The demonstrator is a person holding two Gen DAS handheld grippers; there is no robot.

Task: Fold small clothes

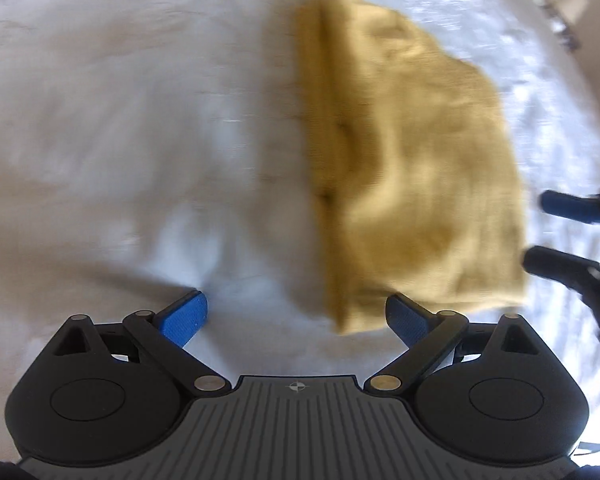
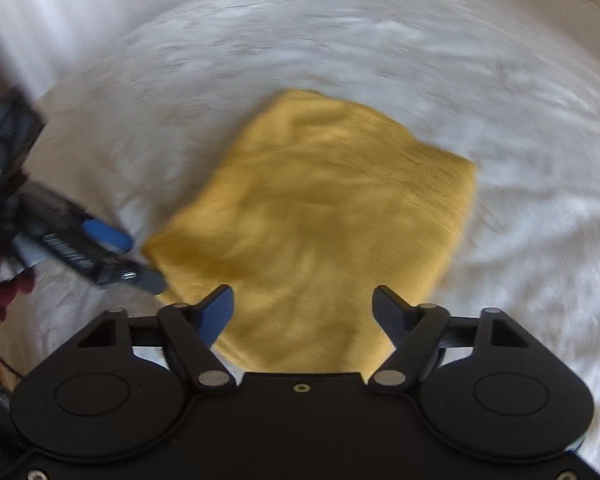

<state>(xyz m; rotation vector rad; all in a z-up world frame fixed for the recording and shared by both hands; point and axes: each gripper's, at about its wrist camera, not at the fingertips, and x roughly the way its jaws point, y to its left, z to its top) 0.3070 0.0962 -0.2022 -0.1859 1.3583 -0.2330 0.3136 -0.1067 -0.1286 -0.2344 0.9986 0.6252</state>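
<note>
Both grippers, left [image 1: 296, 316] and right [image 2: 303, 307], were spread wide, gripping nothing; soft mustard cloth [image 2: 316, 224] lay folded on wrinkly white sheet [image 1: 100, 120], no readable labels.

Left gripper [image 1: 296, 316] fingers spread wide, right gripper [image 2: 303, 312] fingers likewise, both empty

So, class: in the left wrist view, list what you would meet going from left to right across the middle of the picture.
white bed sheet → folded yellow cloth → right gripper, entering at the right edge with its jaws apart.
</note>
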